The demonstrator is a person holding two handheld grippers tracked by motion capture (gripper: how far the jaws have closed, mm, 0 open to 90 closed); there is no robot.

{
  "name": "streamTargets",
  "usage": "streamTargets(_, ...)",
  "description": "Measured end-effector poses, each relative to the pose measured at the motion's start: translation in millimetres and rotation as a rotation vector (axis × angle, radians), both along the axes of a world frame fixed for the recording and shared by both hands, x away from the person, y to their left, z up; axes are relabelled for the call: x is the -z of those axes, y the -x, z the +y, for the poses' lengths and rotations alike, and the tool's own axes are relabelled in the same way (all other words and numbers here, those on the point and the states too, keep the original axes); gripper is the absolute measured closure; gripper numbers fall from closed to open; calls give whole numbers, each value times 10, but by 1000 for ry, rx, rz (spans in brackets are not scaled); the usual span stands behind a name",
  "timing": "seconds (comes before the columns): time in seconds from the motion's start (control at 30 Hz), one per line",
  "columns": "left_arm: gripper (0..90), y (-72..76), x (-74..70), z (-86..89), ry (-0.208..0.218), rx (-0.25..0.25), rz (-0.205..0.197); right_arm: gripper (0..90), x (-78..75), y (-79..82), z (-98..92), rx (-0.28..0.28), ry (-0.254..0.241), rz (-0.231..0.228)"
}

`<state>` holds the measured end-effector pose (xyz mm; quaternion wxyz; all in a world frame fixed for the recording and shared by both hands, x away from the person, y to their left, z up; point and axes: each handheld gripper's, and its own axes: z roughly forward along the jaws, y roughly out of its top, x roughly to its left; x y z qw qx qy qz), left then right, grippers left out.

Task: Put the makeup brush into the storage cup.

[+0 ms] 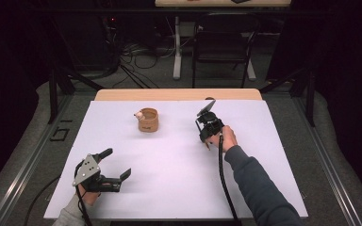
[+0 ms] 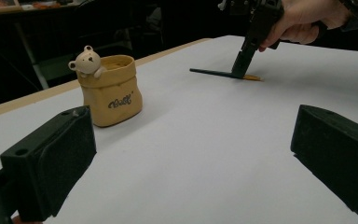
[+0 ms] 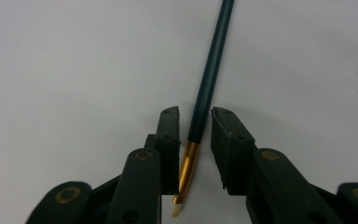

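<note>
A: Paintbrush (image 3: 209,79) lies flat on the white counter (image 1: 169,160), well to the right of the bear pot (image 1: 148,119). Dark green handle, gold ferrule, pale tip.

B: And the right tool (image 3: 193,135)?

A: Down over it, jaws either side of the brush where handle meets ferrule. A small gap on each side, so parted, not gripping yet.

B: How should the grab go, do you reckon?

A: I'd say close squarely on the handle just above the ferrule, jaw tips low to the counter so the thin shaft doesn't roll out. The ferrule looks slick.

B: Left tool (image 1: 104,170)?

A: Resting near the front edge, well left of and nearer than the pot, jaws wide apart, nothing in them.

B: Any difference between views?

A: The right gripper view gives the gaps at the brush. The left gripper view shows the pot's bear figure (image 2: 86,60) and lettering, with the brush lying low beyond. From the high view the brush is hidden under the hand (image 1: 226,137).
</note>
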<state>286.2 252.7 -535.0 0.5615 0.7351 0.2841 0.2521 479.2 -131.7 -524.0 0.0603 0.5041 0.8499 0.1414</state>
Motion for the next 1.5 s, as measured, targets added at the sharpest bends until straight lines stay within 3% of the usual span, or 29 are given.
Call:
streamTargets(0.4, 0, -1, 0, 4, -3, 0, -1, 773, 59, -9, -13, 35, -25, -9)
streamTargets(0.77, 0, 0, 1, -4, -1, 1, 1, 795, 58, -8, -24, 29, -13, -10)
streamTargets(0.97, 0, 0, 1, -4, -1, 1, 1, 808, 90, 7, -7, 42, -34, -45)
streamTargets(1.1, 0, 1, 0, -3, -1, 0, 1, 811, 67, 9, 9, 17, 18, -36)
streamTargets(1.13, 0, 1, 0, -3, -2, 1, 0, 815, 84, 13, 20, 20, 2, -53)
streamTargets(1.17, 0, 2, 0, -3, -2, 1, 0, 824, 129, 24, 35, 35, -43, -96)
streamTargets(1.3, 0, 3, -1, -3, -2, 2, 0, 835, 66, 21, 44, 10, 38, -42)
streamTargets(1.4, 0, 0, 0, -3, -3, 2, 0, 837, 53, 13, 19, 2, 38, -27)
streamTargets(1.43, 0, -3, 1, -4, -4, 2, 0, 837, 79, 20, 18, 25, -3, -44)
streamTargets(1.5, 0, -3, 2, -7, -7, 0, 0, 837, 64, 3, -5, 0, 10, -34)
